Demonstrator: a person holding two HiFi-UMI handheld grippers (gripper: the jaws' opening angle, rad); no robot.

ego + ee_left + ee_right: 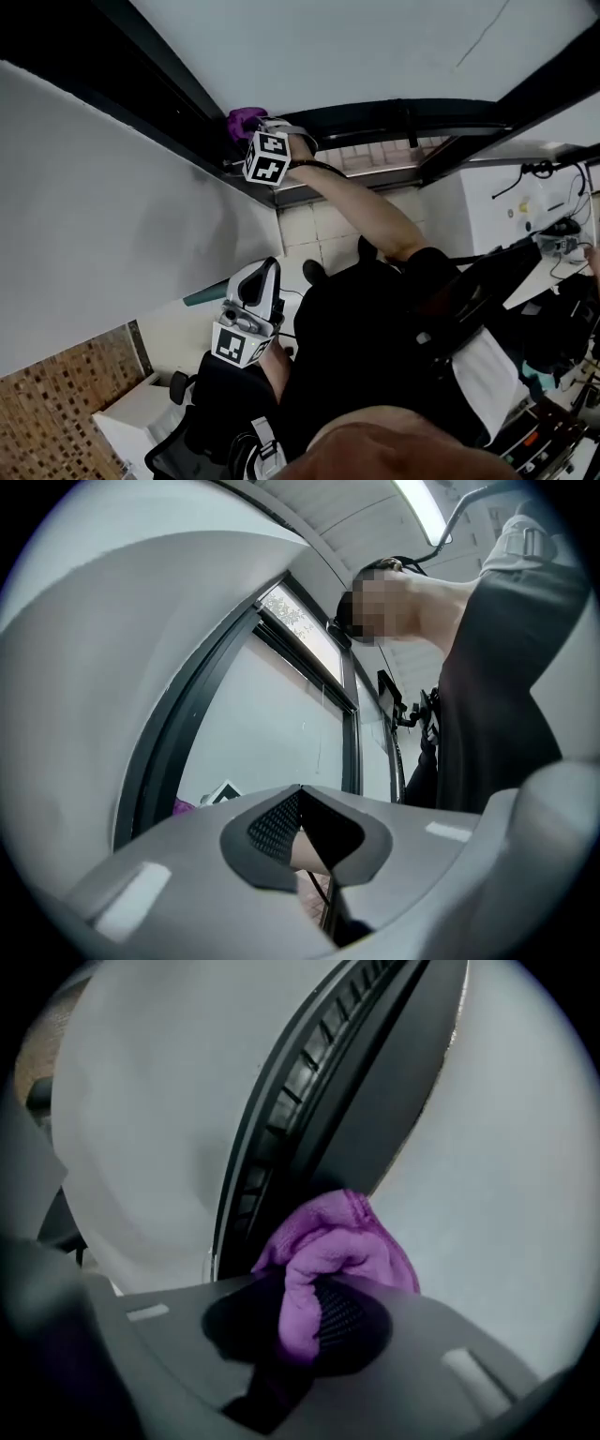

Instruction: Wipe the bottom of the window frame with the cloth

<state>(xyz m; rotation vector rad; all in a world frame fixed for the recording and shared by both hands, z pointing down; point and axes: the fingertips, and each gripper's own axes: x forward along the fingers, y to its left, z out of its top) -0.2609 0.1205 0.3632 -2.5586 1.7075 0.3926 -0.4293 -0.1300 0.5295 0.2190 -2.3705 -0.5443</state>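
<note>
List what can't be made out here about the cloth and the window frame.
- Contact: in the right gripper view the cloth, bunched in the right gripper, covers the spot where it would meet the window frame.
- Head view: the right gripper hides most of the cloth; only a small purple bit shows.
- Left gripper view: the left gripper cuts off the frame's bottom with its own body.
- Dirt on the frame: too dark in every view.

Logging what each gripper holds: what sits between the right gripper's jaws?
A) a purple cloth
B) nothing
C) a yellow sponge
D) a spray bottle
A: the right gripper view shows the right gripper clamped on a purple cloth, right by the dark window frame.
</note>
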